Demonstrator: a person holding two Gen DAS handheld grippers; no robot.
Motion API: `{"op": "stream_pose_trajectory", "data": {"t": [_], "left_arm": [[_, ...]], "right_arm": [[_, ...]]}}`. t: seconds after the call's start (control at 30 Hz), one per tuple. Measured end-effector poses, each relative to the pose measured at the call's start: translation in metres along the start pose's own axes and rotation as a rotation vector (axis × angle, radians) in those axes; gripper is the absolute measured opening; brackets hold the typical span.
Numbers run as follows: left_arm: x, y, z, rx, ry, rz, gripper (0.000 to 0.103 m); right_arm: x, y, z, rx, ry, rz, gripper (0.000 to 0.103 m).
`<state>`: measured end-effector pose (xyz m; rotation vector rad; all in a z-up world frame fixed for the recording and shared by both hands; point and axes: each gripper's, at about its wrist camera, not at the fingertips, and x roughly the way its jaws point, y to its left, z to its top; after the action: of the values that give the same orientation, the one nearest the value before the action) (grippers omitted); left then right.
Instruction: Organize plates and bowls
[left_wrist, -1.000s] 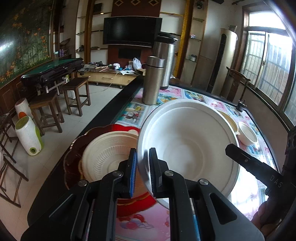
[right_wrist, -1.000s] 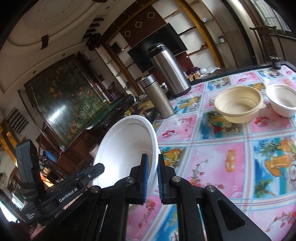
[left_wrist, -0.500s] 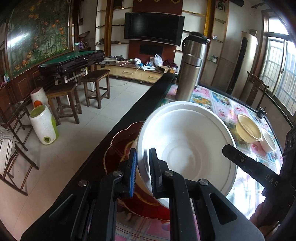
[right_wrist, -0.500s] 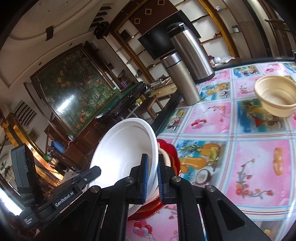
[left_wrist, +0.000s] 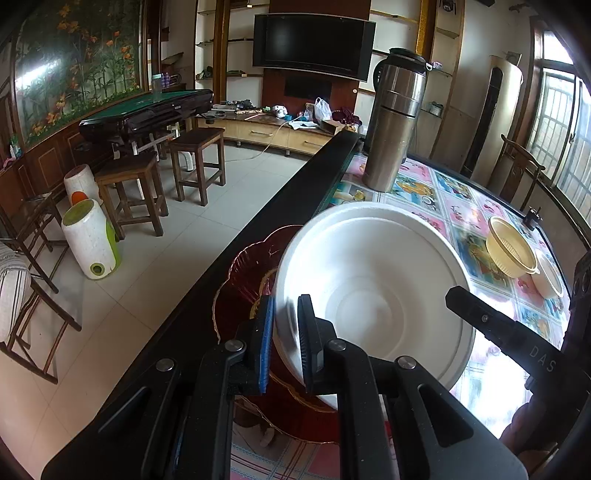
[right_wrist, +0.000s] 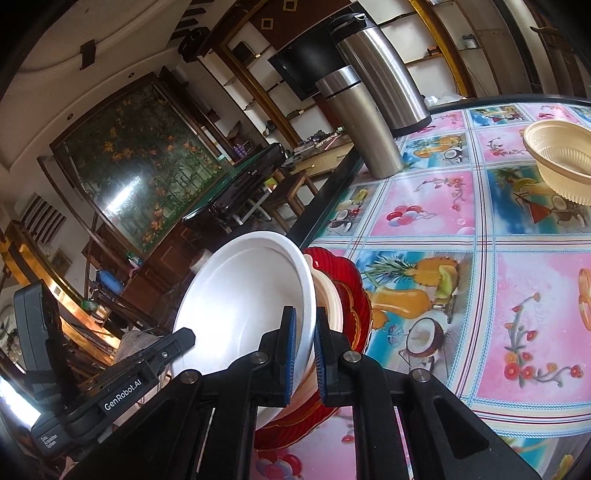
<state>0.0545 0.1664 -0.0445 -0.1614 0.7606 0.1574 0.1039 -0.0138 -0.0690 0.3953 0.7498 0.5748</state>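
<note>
A large white bowl (left_wrist: 373, 295) is held by both grippers at opposite rims. My left gripper (left_wrist: 286, 334) is shut on its near rim; my right gripper (right_wrist: 303, 341) is shut on the other rim of the white bowl (right_wrist: 240, 302). The bowl hangs tilted over a dark red scalloped plate (left_wrist: 243, 280) at the table's edge. A cream plate (right_wrist: 327, 295) lies on the red plate (right_wrist: 354, 291), mostly hidden under the bowl. A cream ribbed bowl (left_wrist: 511, 251) and a small white bowl (left_wrist: 550, 277) stand further along the table.
Two steel flasks (left_wrist: 393, 147) stand at the far end of the patterned tablecloth (right_wrist: 461, 258), also seen in the right wrist view (right_wrist: 364, 122). The table's black edge (left_wrist: 288, 206) runs beside the plates. Stools (left_wrist: 136, 188) stand on the floor to the left.
Both grippers have carried the white bowl toward the table's edge and lowered it over the red plate, now covering the cream plate that showed earlier.
</note>
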Motion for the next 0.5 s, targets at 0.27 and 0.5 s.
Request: {"op": "stream_pose_trajectory", "data": {"t": [0.27, 0.5], "left_arm": [[0.001, 0.003, -0.003, -0.007, -0.018, 0.044, 0.011], [-0.005, 0.014, -0.001, -0.034, -0.048, 0.074, 0.011]], "right_arm": [[0.0, 0.004, -0.003, -0.01, 0.005, -0.009, 0.011], [0.003, 0.009, -0.005, -0.047, 0.011, -0.045, 0.014]]}}
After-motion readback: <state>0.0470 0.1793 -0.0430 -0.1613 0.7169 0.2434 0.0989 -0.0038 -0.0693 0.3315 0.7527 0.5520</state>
